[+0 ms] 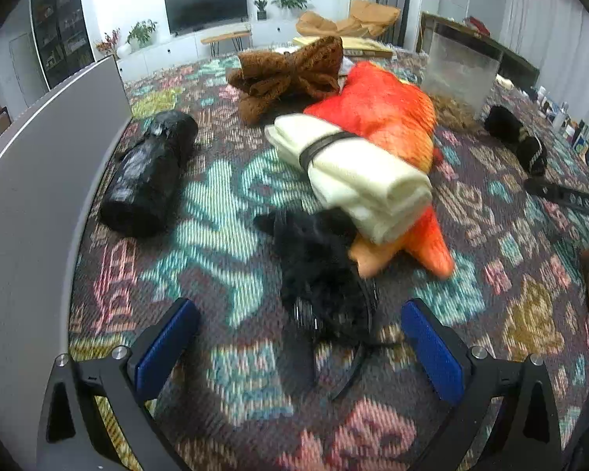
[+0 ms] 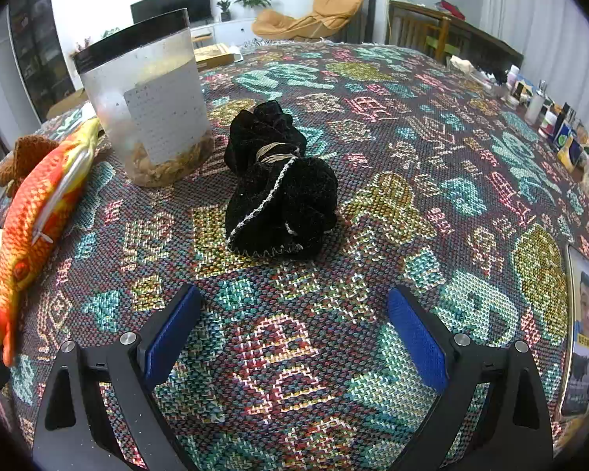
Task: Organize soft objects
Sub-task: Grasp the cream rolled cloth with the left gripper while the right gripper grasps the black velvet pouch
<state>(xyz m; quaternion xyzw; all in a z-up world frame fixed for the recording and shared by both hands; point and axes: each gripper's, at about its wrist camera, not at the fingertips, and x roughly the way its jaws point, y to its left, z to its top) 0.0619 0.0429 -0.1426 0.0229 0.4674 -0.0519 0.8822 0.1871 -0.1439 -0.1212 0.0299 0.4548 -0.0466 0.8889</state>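
Both grippers empty, jaws spread wide, hovering over the patterned cloth (image 2: 392, 125). I read this as the approach step, nothing picked yet. Left gripper (image 1: 300, 337) is lined up on a fuzzy black bundle (image 1: 322, 274) lying just ahead of its pads, blurred in this view so I can't tell how it's tied. That bundle touches the orange fish plush (image 1: 381, 117), and a cream cloth roll (image 1: 353, 172) strapped with a dark band lies across the fish. Further off: a black wrapped roll (image 1: 149, 172) to the left by the grey panel (image 1: 31, 196), a brown knotted cloth (image 1: 286, 74) behind. Right gripper (image 2: 292, 329) faces a black velvet bundle (image 2: 278, 192) tied with twine, sitting alone near the clear container (image 2: 145, 94), well short of the pads. Where the items should end up isn't evident to me. Next move, my guess: push the left forward so the pads straddle the fuzzy bundle, close on its middle, lift clear without dragging the cream roll or fish. Right needs a longer reach and a grab at the twine waist.
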